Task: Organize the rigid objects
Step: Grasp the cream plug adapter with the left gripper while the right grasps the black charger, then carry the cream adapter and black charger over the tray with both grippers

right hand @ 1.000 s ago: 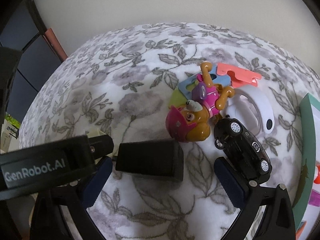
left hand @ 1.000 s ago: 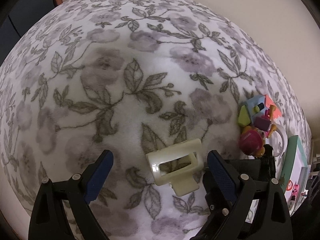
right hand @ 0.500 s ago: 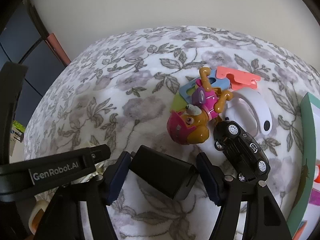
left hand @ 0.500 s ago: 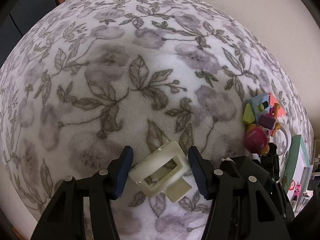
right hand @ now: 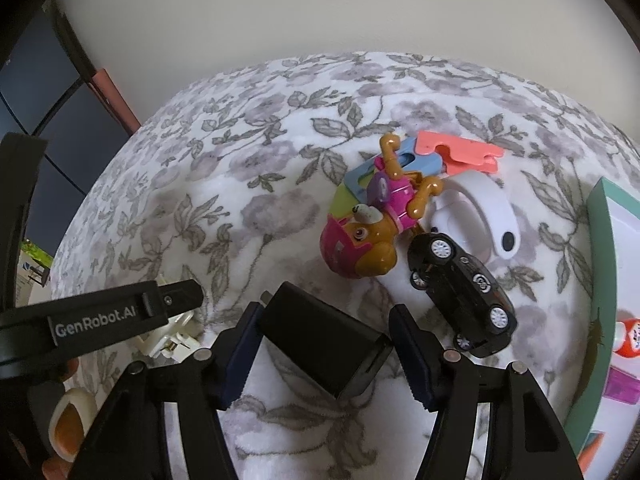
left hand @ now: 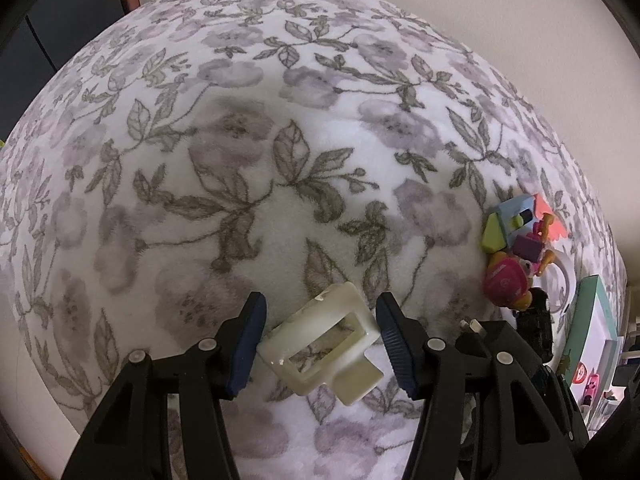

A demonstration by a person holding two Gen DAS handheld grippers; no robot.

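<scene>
Both grippers are clamping objects: the left gripper (left hand: 320, 330) is pinching a cream plastic frame (left hand: 324, 338) skewed, just off the floral blanket (left hand: 280, 120). The right gripper (right hand: 322, 344) is grasping a black block (right hand: 324, 346), seemingly bound for the toy cluster beside the black toy car (right hand: 464, 292).

Before you: one cream plastic clip (left hand: 324, 340), one black adapter block (right hand: 326, 350), one black toy car (right hand: 464, 292), one pink-helmeted pup figure (right hand: 362, 248), one white curved piece (right hand: 486, 216).

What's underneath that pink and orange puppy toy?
The puppy toy lies on flat colored pieces: a blue one and a green one peek out. What else sits beneath is covered.
</scene>
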